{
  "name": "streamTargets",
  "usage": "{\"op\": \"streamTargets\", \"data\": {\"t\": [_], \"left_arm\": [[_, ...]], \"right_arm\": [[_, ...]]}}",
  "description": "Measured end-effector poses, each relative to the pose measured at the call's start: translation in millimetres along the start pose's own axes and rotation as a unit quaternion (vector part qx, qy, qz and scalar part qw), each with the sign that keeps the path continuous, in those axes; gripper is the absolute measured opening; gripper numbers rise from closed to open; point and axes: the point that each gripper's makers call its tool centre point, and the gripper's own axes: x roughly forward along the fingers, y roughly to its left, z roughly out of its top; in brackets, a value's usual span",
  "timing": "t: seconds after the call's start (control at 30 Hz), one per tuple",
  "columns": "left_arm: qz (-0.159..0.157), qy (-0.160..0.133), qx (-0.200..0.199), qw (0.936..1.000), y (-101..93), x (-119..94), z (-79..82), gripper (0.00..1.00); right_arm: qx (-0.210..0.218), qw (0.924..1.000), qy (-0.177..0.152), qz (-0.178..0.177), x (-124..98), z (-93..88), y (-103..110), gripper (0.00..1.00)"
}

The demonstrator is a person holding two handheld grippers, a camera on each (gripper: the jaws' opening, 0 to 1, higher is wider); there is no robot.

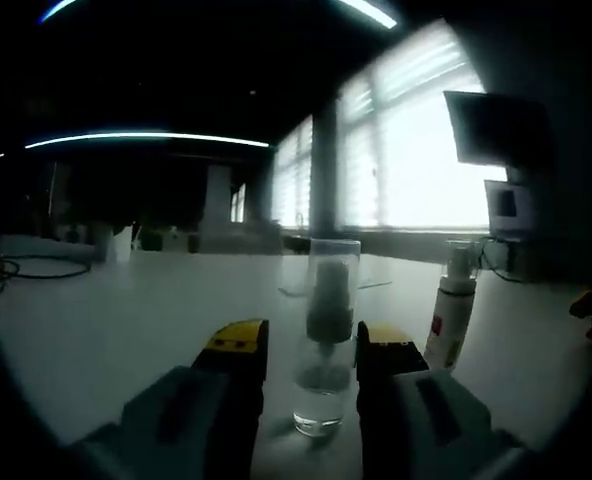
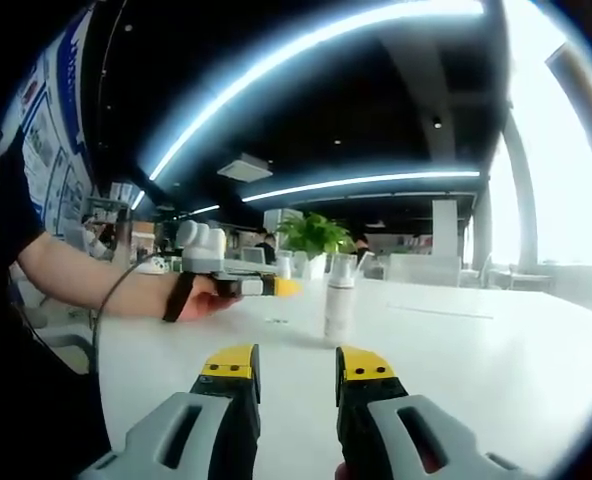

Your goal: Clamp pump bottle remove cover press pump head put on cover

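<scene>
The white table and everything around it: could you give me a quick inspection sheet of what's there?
Surface: white table, bare and glossy.
Job's things: clear plastic cover upright between the left gripper jaws; white pump bottle beside it, uncovered.
Clutter: nothing seen close by.
Grippers: left open around the cover; right gripper open, holding nothing.
Cables: dark cable looped at the far edge.
Surroundings: green potted plant, bright windows, ceiling light strips.

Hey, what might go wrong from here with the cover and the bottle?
The clear cover stands between the open jaws of the left gripper, not gripped; an uneven close might tip it over. The uncapped pump bottle stands unclamped beside it, so a sideways swing may topple it. The right gripper is open, well short of it.
</scene>
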Motion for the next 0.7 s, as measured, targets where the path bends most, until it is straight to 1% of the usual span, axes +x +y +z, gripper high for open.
{"op": "streamTargets", "data": {"t": [0.23,0.3,0.37,0.4,0.7], "left_arm": [[-0.004,-0.002,0.002,1.0,-7.0,6.8,-0.1,0.24],[-0.005,-0.006,0.006,1.0,-7.5,5.9,1.0,0.22],[-0.005,-0.005,0.006,1.0,-9.4,8.6,-1.5,0.21],[-0.004,-0.004,0.013,0.9999,-9.1,9.1,-1.9,0.21],[-0.002,-0.005,0.013,0.9999,-5.2,9.7,-2.8,0.18]], "right_arm": [[-0.001,1.0,0.001,0.0,0.3,-1.0,-1.6,0.25],[0.0,1.0,0.0,-0.001,-0.2,-0.3,-0.8,0.25],[-0.002,1.0,-0.001,-0.002,-0.4,-0.1,-1.7,0.25],[-0.002,1.0,-0.002,-0.003,-0.4,0.3,-1.1,0.25],[-0.002,1.0,-0.003,-0.002,-0.5,0.7,-0.6,0.24]]}}
